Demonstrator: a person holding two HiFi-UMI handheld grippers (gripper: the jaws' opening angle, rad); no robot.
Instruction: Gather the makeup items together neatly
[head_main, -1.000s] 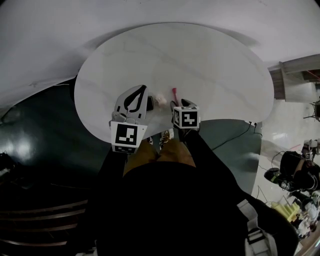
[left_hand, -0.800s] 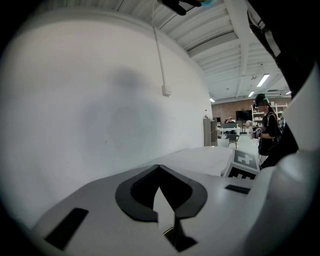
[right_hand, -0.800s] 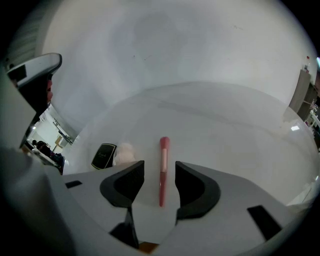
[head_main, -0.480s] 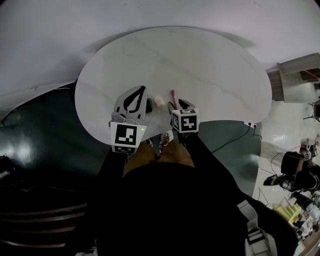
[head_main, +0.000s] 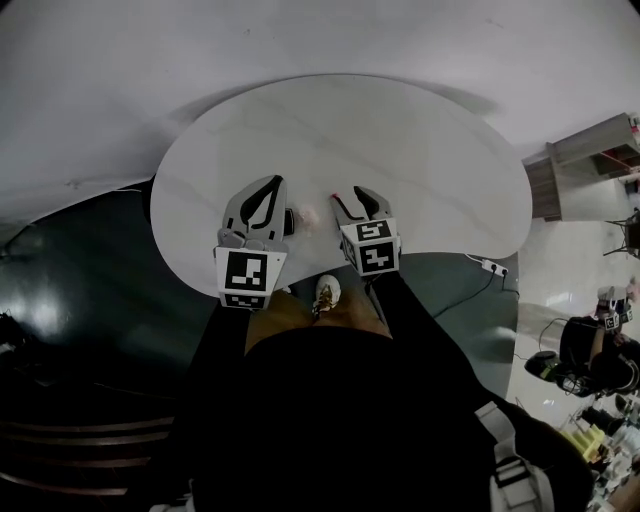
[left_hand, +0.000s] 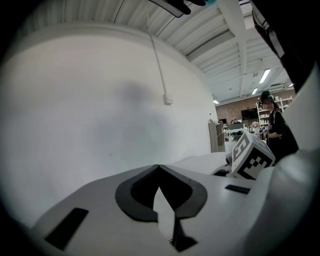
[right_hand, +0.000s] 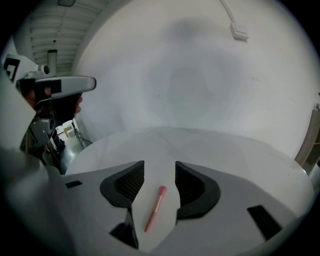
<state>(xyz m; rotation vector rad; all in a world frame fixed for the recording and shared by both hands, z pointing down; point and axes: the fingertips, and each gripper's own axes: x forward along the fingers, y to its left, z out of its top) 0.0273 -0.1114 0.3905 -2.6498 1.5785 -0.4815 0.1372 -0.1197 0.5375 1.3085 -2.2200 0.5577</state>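
Right gripper (right_hand: 159, 166) tilted down, jaws apart, empty, over a slim pink stick (right_hand: 154, 207) near the round white table's (head_main: 400, 130) front edge. Left gripper (left_hand: 159, 168) near level, jaws together.

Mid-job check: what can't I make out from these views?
1. Dark item, head view: partly behind the left gripper, too small to identify.
2. Pale item, head view: too small to identify.
3. Pink stick, right gripper view: kind of makeup unclear.
4. Left gripper view: shows none of the items.
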